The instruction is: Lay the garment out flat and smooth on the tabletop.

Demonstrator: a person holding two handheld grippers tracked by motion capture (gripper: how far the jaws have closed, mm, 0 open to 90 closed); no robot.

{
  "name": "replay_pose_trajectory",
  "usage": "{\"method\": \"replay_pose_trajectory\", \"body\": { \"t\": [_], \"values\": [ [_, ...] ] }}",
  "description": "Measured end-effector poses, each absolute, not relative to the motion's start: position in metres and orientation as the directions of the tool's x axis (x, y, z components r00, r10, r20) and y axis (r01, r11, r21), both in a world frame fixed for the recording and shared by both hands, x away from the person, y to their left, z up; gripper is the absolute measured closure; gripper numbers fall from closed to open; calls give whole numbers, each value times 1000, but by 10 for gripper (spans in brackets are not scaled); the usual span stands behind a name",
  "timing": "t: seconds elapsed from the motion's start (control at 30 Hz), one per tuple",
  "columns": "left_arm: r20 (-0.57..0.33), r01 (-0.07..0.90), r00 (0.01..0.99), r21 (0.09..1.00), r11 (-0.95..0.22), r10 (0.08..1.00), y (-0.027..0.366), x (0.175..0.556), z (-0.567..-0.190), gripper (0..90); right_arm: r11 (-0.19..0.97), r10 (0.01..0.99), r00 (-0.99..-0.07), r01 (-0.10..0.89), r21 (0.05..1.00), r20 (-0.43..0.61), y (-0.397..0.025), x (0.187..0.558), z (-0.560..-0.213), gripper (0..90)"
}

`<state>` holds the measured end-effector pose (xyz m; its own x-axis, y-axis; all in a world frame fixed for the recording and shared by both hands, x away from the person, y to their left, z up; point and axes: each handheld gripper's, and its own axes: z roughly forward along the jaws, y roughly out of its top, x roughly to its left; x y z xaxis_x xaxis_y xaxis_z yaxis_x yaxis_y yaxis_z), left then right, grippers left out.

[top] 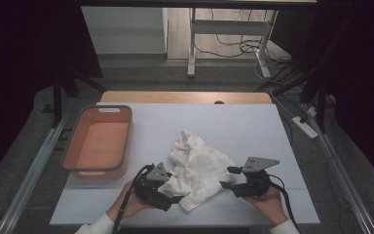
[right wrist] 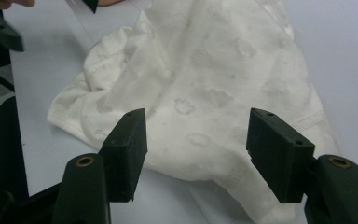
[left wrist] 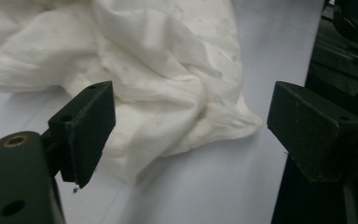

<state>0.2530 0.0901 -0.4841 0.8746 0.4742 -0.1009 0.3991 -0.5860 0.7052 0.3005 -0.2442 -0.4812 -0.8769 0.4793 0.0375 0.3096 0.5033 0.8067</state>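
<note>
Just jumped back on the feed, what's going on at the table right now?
A person holds a pair of tongs in each hand at the near edge of the white table. Between them lies a crumpled white garment with a faint cloud print. The left tongs sit at its near-left edge, the right tongs just off its right side. Both pairs are open, jaws spread toward the cloth, gripping nothing yet. An empty orange basket stands to the left.

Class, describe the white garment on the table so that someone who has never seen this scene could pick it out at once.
Start at the white table and find the orange basket at its left. To the right of the basket, near the front edge, a crumpled white garment lies between the left gripper and the right gripper. It is the one soft, wrinkled thing there, printed with faint cloud shapes.
</note>
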Motion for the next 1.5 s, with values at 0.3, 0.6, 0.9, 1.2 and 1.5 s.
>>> {"method": "replay_pose_trajectory", "body": {
  "t": [0.3,0.6,0.9,1.2,1.5],
  "values": [
    [-103,347,920,665,-662,379,79,243,-495,204,522,485,-874,314,793,27,-243,302,-485,376],
    [-88,293,947,635,-715,310,64,238,-503,234,525,489,-872,320,789,28,-244,303,-487,376],
    [-37,299,937,597,-745,347,53,247,-517,302,526,489,-872,323,787,30,-243,305,-488,374],
    [-7,322,920,581,-748,391,55,253,-523,598,531,491,-871,320,785,23,-244,306,-489,367],
    [-148,417,889,653,-632,434,83,264,-503,840,520,488,-873,314,794,25,-246,305,-487,362]
  ]
}}
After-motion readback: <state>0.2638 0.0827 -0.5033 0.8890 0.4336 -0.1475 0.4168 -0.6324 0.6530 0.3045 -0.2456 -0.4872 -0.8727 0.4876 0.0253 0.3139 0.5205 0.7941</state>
